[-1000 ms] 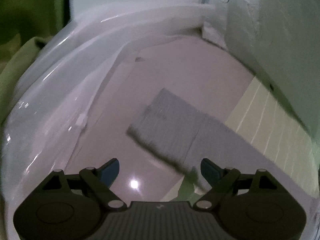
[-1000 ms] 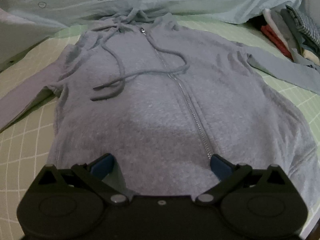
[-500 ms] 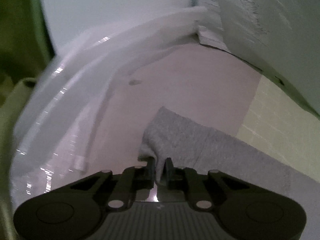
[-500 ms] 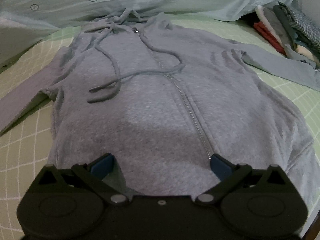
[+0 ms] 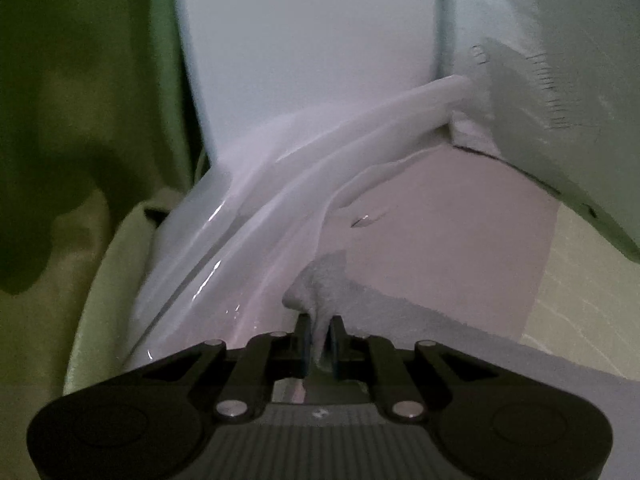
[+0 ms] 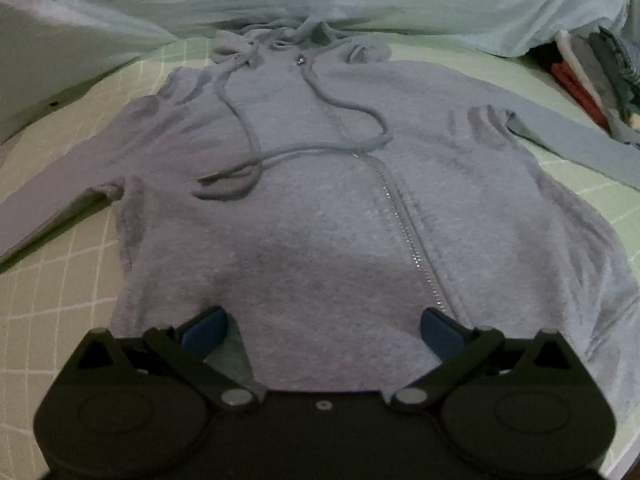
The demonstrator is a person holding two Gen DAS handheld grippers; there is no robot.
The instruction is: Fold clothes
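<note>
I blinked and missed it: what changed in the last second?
The left gripper closed on the grey sleeve end and is lifting it off the bed. The right gripper stayed open over the hoodie hem, which still lies flat, zipped.

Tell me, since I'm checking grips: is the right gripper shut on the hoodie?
No, the right gripper stands wide open over the hoodie's hem, clamping nothing.

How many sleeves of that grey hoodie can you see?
2: left sleeve stretches off the bed's left side, its end pinched by the left gripper; right sleeve reaches toward the clothes pile.
</note>
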